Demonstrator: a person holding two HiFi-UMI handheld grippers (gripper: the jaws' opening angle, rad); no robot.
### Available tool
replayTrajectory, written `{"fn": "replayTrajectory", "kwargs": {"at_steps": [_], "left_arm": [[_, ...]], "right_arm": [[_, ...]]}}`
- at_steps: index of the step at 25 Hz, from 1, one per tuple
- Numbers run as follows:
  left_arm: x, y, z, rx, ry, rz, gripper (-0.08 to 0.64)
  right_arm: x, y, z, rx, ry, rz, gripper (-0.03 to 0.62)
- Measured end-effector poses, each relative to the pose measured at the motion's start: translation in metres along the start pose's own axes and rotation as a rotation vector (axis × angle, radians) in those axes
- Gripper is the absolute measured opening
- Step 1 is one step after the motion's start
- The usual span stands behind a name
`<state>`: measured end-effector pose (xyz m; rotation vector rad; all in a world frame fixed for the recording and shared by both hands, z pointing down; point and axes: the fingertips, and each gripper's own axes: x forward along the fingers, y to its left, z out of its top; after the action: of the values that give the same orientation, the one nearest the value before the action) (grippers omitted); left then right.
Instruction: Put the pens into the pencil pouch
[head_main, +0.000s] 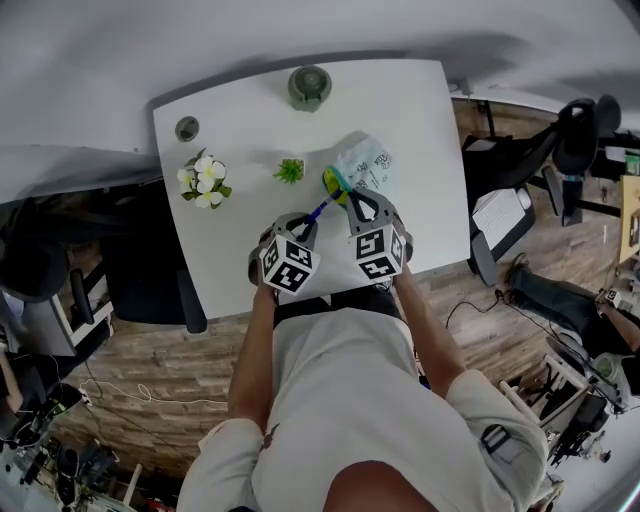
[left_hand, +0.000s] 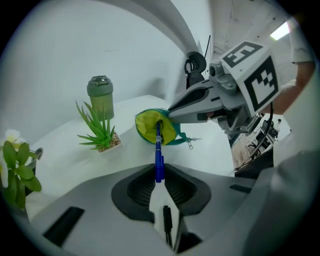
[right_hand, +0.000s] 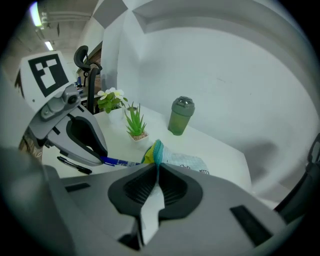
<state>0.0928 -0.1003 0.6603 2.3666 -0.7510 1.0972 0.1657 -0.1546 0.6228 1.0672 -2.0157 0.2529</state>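
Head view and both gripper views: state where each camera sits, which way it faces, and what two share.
Head view: on the person's head, facing steeply down at the table; shows torso, arms, left gripper and right gripper.
Left gripper view: on the left gripper, looking along its jaws, shut on the blue pen, toward the pouch; shows the right gripper.
Right gripper view: on the right gripper, looking along its jaws, shut on the pouch's rim; shows the left gripper.
Shared: both gripper views show the green bottle and plant.
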Motion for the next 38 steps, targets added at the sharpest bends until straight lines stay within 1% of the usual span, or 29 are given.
{"fn": "replayTrajectory", "kwargs": {"at_steps": [10, 26, 30, 34, 38], "left_arm": [[0.02, -0.002, 0.03, 0.022, -0.003, -0.021, 0.05], [0.053, 0.001, 0.058, 0.0, -0.063, -0.034, 0.051], [0.053, 0.004, 0.055, -0.035, -0.081, -0.012, 0.058], [0.046, 0.007, 0.051, -0.064, -0.092, 0.026, 0.102], [0.03, 0.01, 0.041, -0.092, -0.101, 0.065, 0.116]], "right_arm": [[-0.011, 0.009, 0.0, -0.016, -0.027, 0.041, 0.023], [-0.016, 0.011, 0.002, 0.001, -0.065, 0.126, 0.023], [-0.015, 0.011, 0.004, -0.014, -0.071, 0.148, 0.023], [-0.014, 0.015, 0.004, -0.032, -0.079, 0.169, 0.023], [-0.014, 0.02, 0.006, -0.05, -0.077, 0.191, 0.023]]}}
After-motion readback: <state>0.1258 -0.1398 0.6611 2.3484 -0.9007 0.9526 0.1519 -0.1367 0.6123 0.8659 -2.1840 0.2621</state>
